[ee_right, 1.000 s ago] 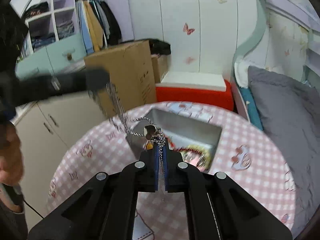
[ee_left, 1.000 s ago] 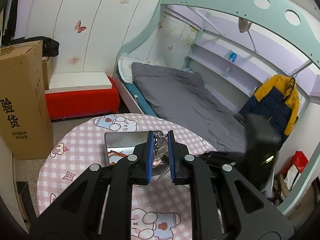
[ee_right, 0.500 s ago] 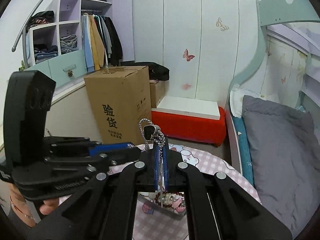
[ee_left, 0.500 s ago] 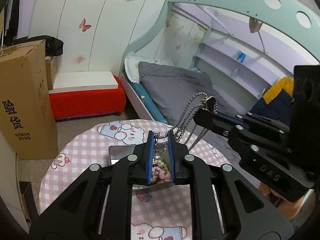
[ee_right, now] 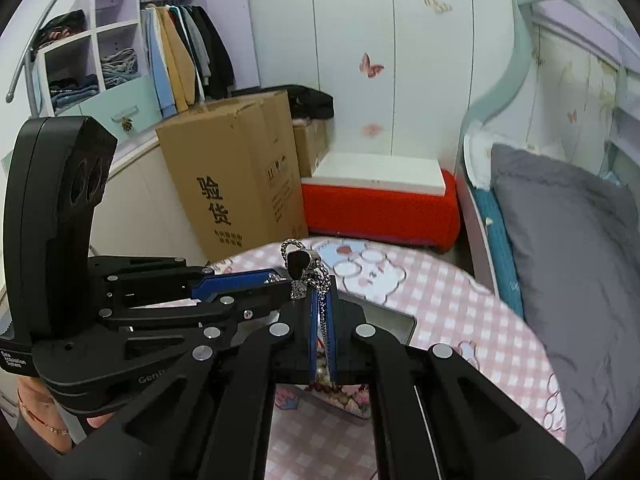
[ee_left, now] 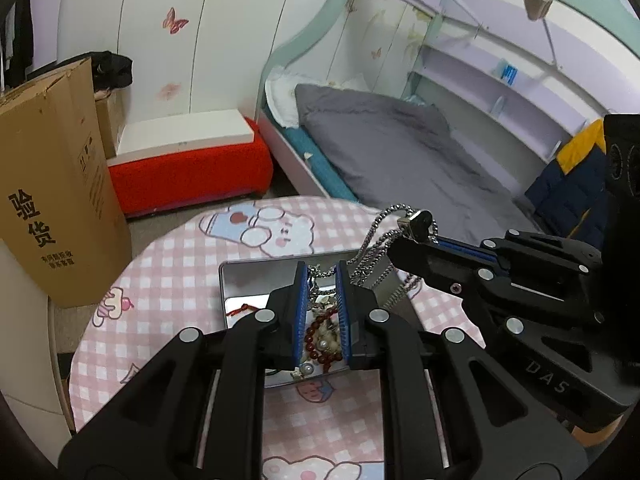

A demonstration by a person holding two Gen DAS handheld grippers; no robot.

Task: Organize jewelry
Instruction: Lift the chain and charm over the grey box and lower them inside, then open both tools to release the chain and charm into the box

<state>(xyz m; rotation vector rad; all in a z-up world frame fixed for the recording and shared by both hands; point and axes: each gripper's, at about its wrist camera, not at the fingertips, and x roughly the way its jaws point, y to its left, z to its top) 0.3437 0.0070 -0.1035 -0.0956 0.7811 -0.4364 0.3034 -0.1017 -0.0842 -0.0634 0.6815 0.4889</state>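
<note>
The right gripper (ee_right: 323,332) has its blue pads pressed nearly together on a silver chain necklace (ee_right: 320,280), whose dark heart pendant (ee_right: 298,263) sits just above the fingertips. In the left wrist view the same gripper (ee_left: 416,246) reaches in from the right, with the chain (ee_left: 376,256) draping down from it toward the left gripper (ee_left: 323,304). The left gripper's pads stand a narrow gap apart, with chain links between their far tips; I cannot tell whether they grip it. Below both lies a shallow metal tray (ee_left: 240,284) holding a red bead bracelet (ee_left: 320,340), pearls and a red cord (ee_left: 240,311). The tray rests on a round table with a pink checked cloth (ee_left: 168,280). Farther off stand a cardboard box (ee_left: 48,200) at left and a bed with a grey blanket (ee_left: 400,148) at right.
</note>
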